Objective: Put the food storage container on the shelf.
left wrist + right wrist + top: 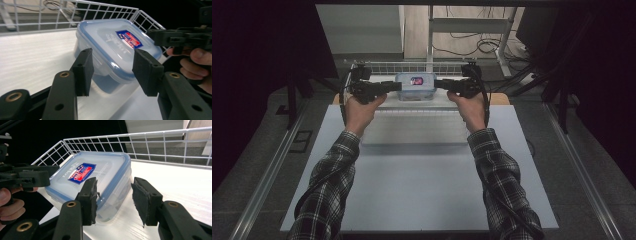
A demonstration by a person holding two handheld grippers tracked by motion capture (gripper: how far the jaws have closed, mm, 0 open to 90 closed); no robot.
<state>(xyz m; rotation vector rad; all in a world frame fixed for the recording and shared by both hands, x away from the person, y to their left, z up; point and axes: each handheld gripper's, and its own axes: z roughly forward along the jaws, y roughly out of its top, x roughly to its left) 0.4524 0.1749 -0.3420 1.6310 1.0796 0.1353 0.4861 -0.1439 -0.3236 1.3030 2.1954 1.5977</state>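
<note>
Black matte gripper (111, 68) (blocky pads), translucent rounded-square box (117, 47)

– Where does the high view sit?
– Above the person's side of the table (422, 200), facing forward and down; the forearms enter from the bottom edge, and the far rim with the container (415, 86) lies well away, small in the picture.
– And the left gripper view?
– It rides low on the left gripper (112, 72), looking along its jaws, very close to the container (112, 47), with the wire rack (75, 11) behind.
– The right gripper view?
– The same, from the opposite side: on the right gripper (113, 200), close to the container (100, 175).
– What do they share?
– All three take in the container; each gripper view also catches the other gripper beyond it.
</note>
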